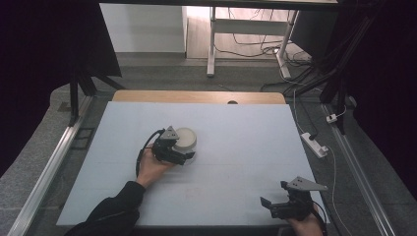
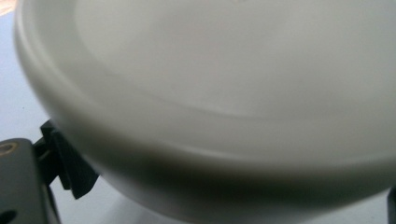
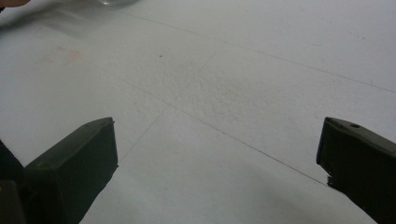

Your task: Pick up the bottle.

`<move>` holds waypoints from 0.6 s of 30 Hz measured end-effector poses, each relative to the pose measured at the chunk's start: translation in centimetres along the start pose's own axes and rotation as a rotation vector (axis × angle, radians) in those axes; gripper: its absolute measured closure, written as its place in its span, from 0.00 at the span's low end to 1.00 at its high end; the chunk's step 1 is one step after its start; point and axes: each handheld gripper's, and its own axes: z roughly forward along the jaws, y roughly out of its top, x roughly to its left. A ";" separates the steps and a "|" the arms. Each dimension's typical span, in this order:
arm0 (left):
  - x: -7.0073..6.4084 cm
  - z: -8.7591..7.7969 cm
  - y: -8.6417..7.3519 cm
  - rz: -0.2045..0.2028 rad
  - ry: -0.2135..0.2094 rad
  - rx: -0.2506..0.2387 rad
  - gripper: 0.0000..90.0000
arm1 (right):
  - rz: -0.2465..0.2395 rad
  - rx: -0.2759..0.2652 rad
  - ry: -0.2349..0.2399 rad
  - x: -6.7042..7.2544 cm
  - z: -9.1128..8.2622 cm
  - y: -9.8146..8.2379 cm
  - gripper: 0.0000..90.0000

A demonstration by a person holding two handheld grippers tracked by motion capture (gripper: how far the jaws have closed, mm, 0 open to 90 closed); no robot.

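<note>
A white bowl [image 1: 186,139] stands on the pale blue-grey table top [image 1: 236,147], a little left of centre. My left gripper [image 1: 183,156] is pressed up against its near side, with a hand behind it. In the left gripper view the bowl [image 2: 224,93] looms very close and blurred; one black jaw sits at its lower left and a sliver of the other shows at the far right edge, so the jaws stand wide on either side of it. My right gripper [image 1: 275,202] hovers open at the table's front right corner, and between its jaws is bare table [image 3: 219,140].
A wooden strip [image 1: 196,97] runs along the table's far edge. A white power strip [image 1: 314,144] and cables lie on the floor to the right. Metal rails flank both sides of the table, and a white desk frame [image 1: 211,44] stands beyond it.
</note>
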 end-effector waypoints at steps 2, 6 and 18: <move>-0.1 -0.1 0.1 0.000 -0.004 -0.003 0.08 | 0.001 0.000 0.001 0.0 0.0 0.0 0.00; -0.5 -0.6 0.5 0.016 -0.011 -0.007 0.08 | 0.000 -0.002 0.000 0.0 0.0 0.0 0.00; -2.2 -2.0 1.5 0.047 -0.043 -0.007 0.08 | -0.004 -0.003 0.002 0.0 0.0 0.0 0.00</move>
